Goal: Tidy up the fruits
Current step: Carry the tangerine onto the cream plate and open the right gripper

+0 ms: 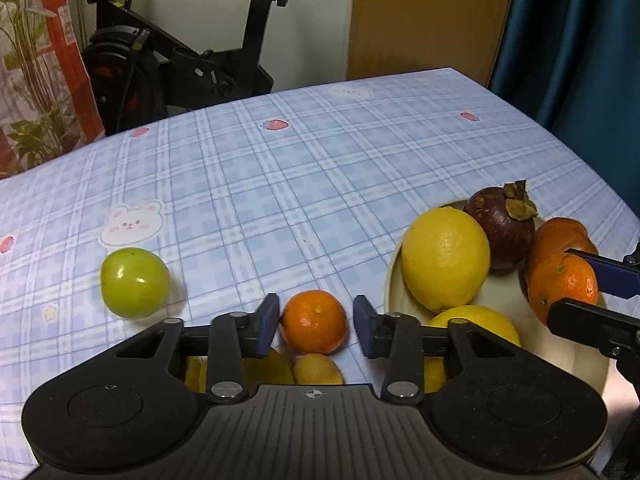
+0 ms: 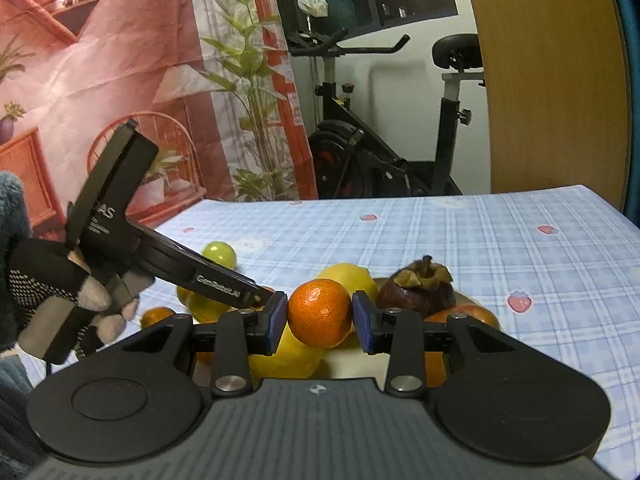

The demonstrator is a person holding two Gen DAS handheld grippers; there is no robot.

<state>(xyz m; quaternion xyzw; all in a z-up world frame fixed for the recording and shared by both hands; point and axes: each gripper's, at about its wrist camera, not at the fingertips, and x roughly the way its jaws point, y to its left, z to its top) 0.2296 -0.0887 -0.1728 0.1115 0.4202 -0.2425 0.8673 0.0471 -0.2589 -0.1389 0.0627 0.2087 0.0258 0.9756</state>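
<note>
A mandarin [image 1: 314, 322] rests on the blue checked cloth between the blue pads of my left gripper [image 1: 316, 324]. The left pad meets its skin, while a sliver of cloth shows beside the right pad, so the jaws stand open. My right gripper [image 2: 320, 316] is shut on a second mandarin [image 2: 320, 312] and holds it above the cream bowl [image 1: 394, 280]. In the bowl lie two lemons [image 1: 446, 258], a mangosteen [image 1: 502, 228] and an orange fruit [image 1: 560, 236]. A green apple [image 1: 134, 282] lies on the cloth to the left.
A kiwi [image 1: 318, 368] and a yellow fruit [image 1: 264, 368] lie under the left gripper's body. A gloved hand [image 2: 52, 292] holds the left gripper. Behind the table stand an exercise bike [image 1: 180, 60], a wooden panel [image 1: 424, 16] and a blue curtain [image 1: 572, 40].
</note>
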